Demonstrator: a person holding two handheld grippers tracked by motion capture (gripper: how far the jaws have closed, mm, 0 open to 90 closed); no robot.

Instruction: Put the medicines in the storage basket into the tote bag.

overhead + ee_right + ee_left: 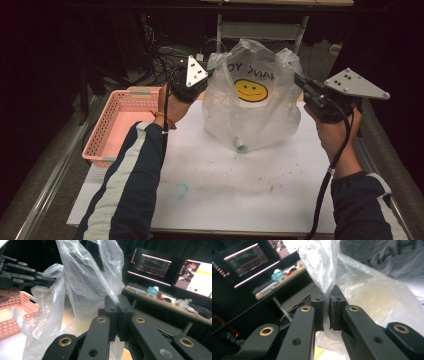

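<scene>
Both grippers' fingers pinch the plastic bag (250,107): our left gripper (209,75) clamps one handle, our right gripper (298,80) the other, above the table (225,185).

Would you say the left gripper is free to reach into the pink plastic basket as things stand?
Probably not: the left gripper is shut on the clear plastic bag, so it would have to let go first. The pink plastic basket lies open just below it.

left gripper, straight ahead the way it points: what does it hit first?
The plastic bag: the left gripper is already shut on its handle. Beyond that fold, probably the bag's side wall; depth is unclear.
</scene>
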